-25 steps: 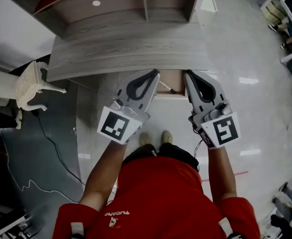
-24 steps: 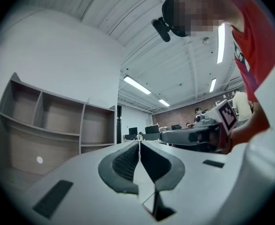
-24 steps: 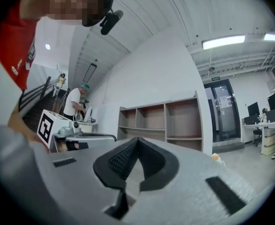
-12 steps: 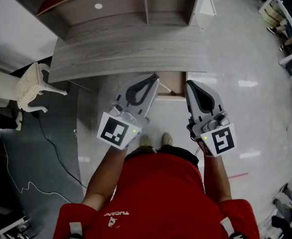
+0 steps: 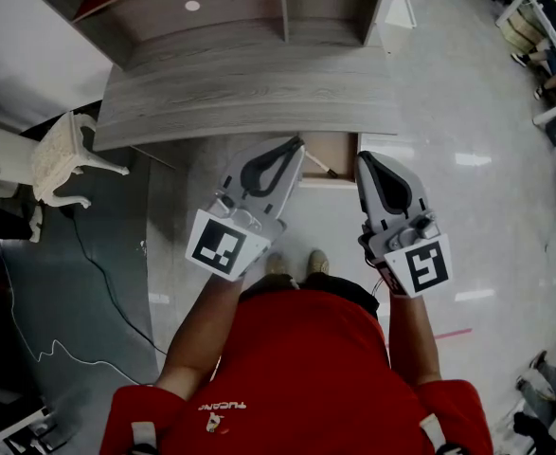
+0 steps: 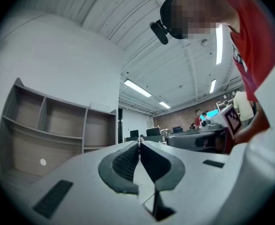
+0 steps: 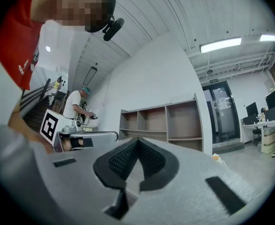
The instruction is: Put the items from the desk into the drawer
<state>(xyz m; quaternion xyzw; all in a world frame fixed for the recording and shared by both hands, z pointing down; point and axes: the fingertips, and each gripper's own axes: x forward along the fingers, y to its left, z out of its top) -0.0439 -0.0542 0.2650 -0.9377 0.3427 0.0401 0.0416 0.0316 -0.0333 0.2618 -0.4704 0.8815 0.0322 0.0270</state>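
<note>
One shallow light-wood drawer stands pulled part-way out from under the front edge of the grey wood-grain counter, right in front of me and between my two tools. Its inside looks almost bare. A thin dark stick-like thing lies slantwise near its left side, too small for me to name. On the counter itself I can see no loose items. The open grey-wood shelf unit at its back shows only a small white round spot in one compartment.

My left gripper points at the drawer's left corner and my right gripper at its right wall, both held low and close to my body. On the left gripper the ribbed dark fingers are pressed together with nothing between them. On the right gripper the fingers also meet at the tips, empty. I judge that I hold them flanking the open drawer because the loading seems finished, and the likely next step is pushing it shut. Closed tips suit a push better than a grasp.

Further out, a white carved chair stands on the glossy floor to the left of the counter.
</note>
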